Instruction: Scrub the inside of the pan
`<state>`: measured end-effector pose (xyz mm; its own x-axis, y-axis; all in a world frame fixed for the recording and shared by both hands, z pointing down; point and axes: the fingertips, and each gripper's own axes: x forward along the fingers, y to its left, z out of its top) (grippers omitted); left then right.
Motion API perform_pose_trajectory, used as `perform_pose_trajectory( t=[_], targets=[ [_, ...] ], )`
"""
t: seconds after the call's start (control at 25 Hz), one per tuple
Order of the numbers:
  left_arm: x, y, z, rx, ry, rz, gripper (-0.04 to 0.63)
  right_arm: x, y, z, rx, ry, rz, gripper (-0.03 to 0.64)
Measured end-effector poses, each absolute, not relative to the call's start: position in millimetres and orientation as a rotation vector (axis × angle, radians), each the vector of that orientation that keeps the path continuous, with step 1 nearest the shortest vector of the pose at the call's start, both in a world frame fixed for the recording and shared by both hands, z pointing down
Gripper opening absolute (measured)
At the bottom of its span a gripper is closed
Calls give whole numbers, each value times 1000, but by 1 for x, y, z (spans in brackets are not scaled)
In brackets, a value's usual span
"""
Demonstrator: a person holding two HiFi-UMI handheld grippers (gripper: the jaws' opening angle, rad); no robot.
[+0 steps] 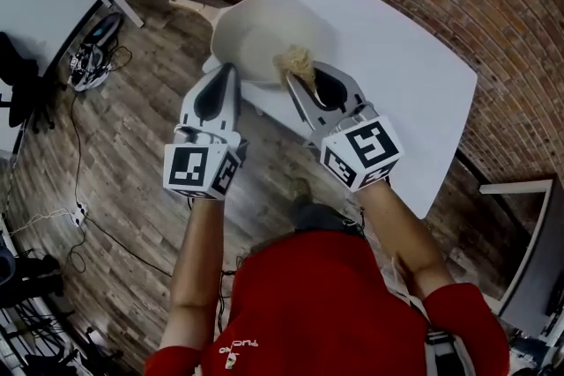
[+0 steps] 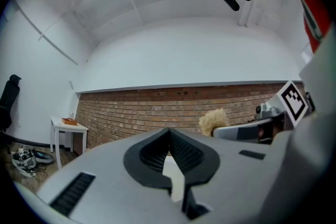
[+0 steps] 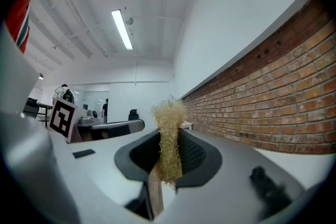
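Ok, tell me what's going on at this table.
A person in a red top holds a claw in each hand over a white table. The right claw is shut on a straw-coloured scrubber, whose tuft sits at the near rim of the cream pan, not down on its bottom. The left claw, jaws together, is at the pan's near-left rim. Whether it pinches that rim isn't clear.
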<state>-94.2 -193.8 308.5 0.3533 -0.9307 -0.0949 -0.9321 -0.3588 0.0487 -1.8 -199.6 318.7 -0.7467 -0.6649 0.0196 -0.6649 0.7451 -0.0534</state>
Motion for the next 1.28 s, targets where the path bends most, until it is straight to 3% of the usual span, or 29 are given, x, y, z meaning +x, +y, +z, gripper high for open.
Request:
perform_pose_trajectory(
  t=[0.56, 1.28],
  targets=[
    [-105, -302, 322, -2495, 1868, 89, 14, -14, -323, 328, -1065, 2988, -173, 87],
    [-164, -399, 345, -2601, 1716, 107, 14, -103, -412, 370, -1243, 3189, -287, 87]
  ],
)
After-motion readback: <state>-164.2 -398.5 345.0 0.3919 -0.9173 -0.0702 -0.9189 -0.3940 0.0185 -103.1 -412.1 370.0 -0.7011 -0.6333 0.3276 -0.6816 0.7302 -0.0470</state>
